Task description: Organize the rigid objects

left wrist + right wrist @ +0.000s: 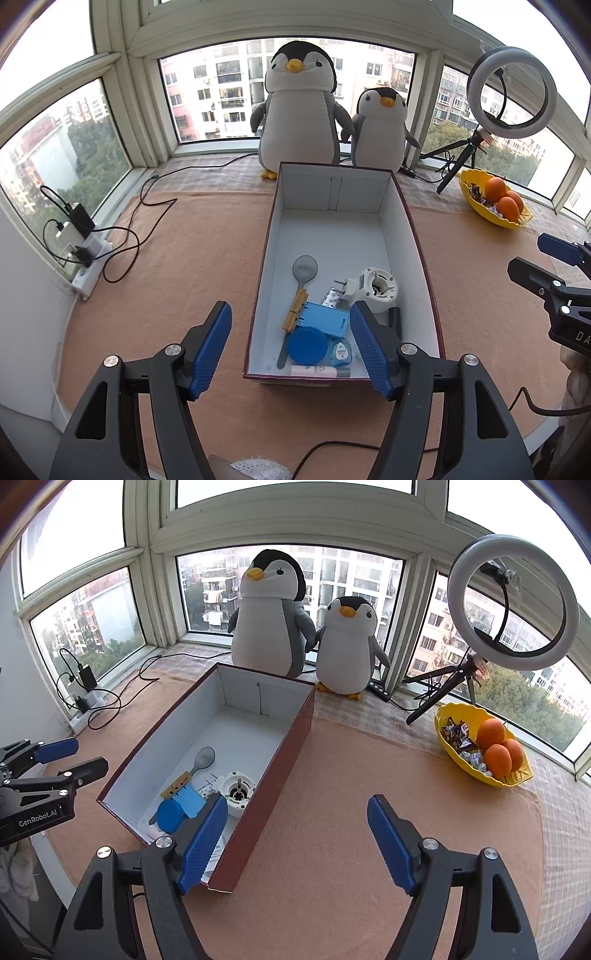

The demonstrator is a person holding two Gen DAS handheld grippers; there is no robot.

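An open dark-red box with a white inside point(334, 229) point(258, 716) stands on the orange cloth. In its near end lie a grey spoon point(304, 271) point(204, 757), a wooden clip point(295, 308), a blue case point(325, 318), a round blue lid point(306, 345) point(170, 814), a white round device point(376, 288) point(239, 788), a small tube point(314, 370) and a teal-white floss box point(340, 352). My left gripper point(291, 350) is open and empty, above the box's near left corner. My right gripper point(295, 843) is open and empty, right of the box, over the cloth.
Two plush penguins point(301, 107) point(380, 127) stand behind the box at the window. A yellow bowl with oranges and candy point(480, 746) and a ring light on a tripod point(513, 602) are at the right. A power strip with cables point(86, 251) lies at the left.
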